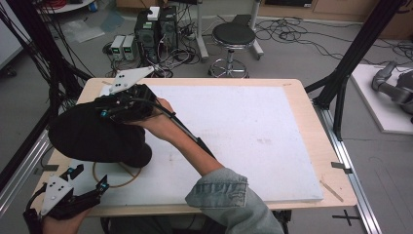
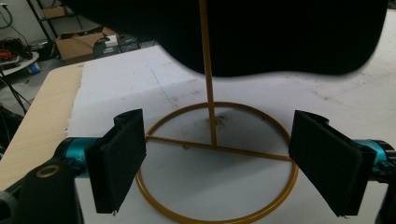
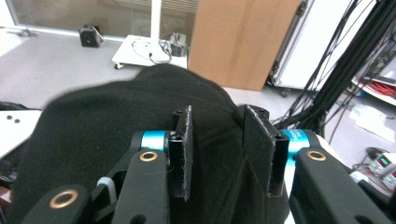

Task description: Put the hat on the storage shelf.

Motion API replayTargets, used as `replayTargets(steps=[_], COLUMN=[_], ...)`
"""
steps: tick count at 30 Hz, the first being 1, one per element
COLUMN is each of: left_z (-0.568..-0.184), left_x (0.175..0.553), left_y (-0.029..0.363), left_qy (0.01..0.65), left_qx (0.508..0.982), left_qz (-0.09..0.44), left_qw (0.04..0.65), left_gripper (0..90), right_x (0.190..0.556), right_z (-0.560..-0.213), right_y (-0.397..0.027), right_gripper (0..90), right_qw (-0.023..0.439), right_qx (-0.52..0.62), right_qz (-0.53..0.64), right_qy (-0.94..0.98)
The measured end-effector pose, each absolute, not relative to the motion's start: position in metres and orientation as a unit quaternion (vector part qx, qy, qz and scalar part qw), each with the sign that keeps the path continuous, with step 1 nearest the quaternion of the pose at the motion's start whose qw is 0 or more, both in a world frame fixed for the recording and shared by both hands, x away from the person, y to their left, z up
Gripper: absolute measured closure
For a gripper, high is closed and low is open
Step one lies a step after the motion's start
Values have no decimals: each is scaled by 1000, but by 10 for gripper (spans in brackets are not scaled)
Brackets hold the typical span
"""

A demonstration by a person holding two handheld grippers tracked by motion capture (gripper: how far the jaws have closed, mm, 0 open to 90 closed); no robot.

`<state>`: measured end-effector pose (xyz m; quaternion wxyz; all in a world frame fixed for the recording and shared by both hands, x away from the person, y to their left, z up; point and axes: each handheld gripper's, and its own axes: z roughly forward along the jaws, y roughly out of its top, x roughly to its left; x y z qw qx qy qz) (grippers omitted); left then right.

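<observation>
black hat (image 1: 92,136) | right hand-held gripper (image 3: 215,149) slightly parted over crown | left hand-held gripper (image 2: 217,163) released

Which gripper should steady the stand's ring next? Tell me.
Left. Its open gripper already straddles the gold ring of the stand, while the right gripper sits up on the black hat.

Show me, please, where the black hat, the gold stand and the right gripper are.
black hat (image 1: 92,136), high view, on its crown.
gold stand (image 2: 217,170), left gripper view, on the ring of its base.
right gripper (image 3: 217,149), right gripper view, midway between its fingertips.
</observation>
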<state>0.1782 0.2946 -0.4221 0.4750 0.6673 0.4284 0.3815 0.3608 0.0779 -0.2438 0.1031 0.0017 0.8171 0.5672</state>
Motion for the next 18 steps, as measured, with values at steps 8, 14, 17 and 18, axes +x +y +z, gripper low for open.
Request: replayTargets(steps=[8,14,17,18], left_z=[-422,-422,-422,-422], left_x=[179,179,179,179], left_y=[295,294,294,294], left_qy=[428,428,427,428], left_qx=[667,666,666,667], left_qz=[381,382,382,382], left_qw=[476,477,477,476], left_gripper=[190,190,190,190], right_x=[363,365,367,367], right_z=[-243,-240,-238,-238], right_y=[70,53,40,34], right_gripper=[551,497,469,466], right_qw=[112,127,138,141], right_qx=[20,41,54,60], right_qz=[571,572,572,575], right_qy=[813,809,807,804])
